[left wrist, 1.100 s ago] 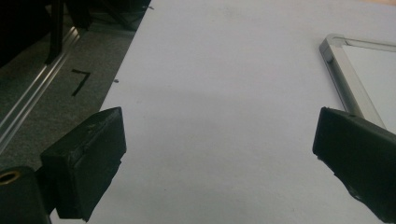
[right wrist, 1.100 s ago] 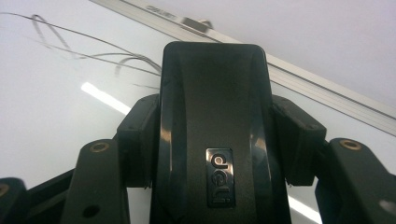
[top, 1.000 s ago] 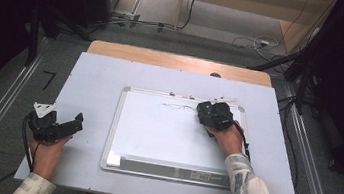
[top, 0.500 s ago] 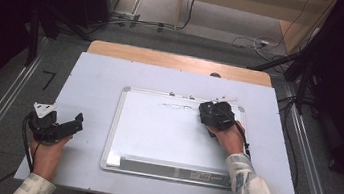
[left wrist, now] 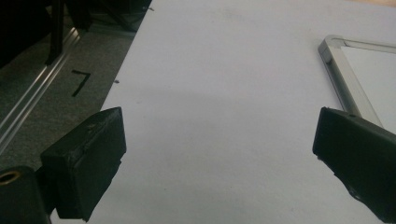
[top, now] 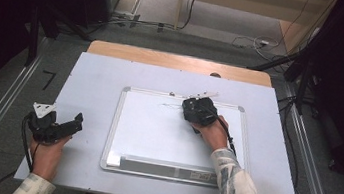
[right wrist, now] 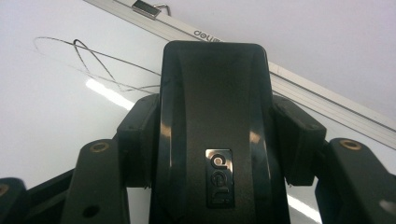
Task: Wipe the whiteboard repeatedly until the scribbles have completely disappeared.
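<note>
A white whiteboard (top: 155,135) with a silver frame lies flat in the middle of the table. Thin black pen lines (top: 169,105) run across its upper part, seen up close as loops (right wrist: 93,60) in the right gripper view. My right gripper (top: 198,111) is shut on a black whiteboard eraser (right wrist: 215,116), which rests on the board just right of the lines, near the top frame (right wrist: 299,79). My left gripper (top: 74,123) lies at the table's left front, wide open with nothing between its jaws (left wrist: 219,154). The board's corner (left wrist: 336,60) is to its right.
The pale blue-grey table top (top: 102,77) has a wooden strip (top: 174,61) along its far edge. The board's pen tray (top: 165,169) runs along its near side. Cables (top: 248,39) and dark stands sit on the floor beyond.
My right gripper has slid the eraser a little to the left along the top of the board, toward the pen lines. The left gripper has stayed still.
</note>
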{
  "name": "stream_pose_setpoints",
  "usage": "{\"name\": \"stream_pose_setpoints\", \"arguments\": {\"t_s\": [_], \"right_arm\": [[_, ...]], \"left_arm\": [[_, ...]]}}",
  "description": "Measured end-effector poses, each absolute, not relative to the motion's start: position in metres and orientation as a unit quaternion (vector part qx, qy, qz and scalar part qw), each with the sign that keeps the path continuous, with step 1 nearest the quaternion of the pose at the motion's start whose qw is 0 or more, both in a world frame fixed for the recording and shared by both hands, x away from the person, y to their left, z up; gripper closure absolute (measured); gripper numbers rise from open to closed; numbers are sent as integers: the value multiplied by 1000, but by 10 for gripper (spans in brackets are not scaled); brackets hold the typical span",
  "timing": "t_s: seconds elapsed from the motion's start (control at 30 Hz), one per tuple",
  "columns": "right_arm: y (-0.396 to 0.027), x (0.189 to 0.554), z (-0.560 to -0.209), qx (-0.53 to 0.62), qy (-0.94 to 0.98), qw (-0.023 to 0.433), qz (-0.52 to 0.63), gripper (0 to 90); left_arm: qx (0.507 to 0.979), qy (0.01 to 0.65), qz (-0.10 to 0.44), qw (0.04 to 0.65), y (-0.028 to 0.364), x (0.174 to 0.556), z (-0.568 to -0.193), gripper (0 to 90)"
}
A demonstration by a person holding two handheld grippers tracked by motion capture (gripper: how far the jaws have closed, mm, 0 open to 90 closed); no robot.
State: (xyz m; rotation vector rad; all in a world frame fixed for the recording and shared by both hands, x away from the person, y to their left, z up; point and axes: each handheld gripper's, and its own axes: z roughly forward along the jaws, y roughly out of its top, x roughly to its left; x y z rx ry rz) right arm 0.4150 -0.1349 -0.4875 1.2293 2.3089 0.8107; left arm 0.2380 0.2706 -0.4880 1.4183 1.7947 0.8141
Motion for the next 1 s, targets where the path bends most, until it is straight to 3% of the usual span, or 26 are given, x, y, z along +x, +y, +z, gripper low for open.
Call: {"name": "stream_pose_setpoints", "arguments": {"t_s": [0.33,1.0], "right_arm": [[-141,419,-488,454,818,173,308,371],[-143,421,-487,463,811,174,314,378]], "left_arm": [[549,692,312,349,271,238,-488,27],[549,693,312,348,270,239,-488,28]]}}
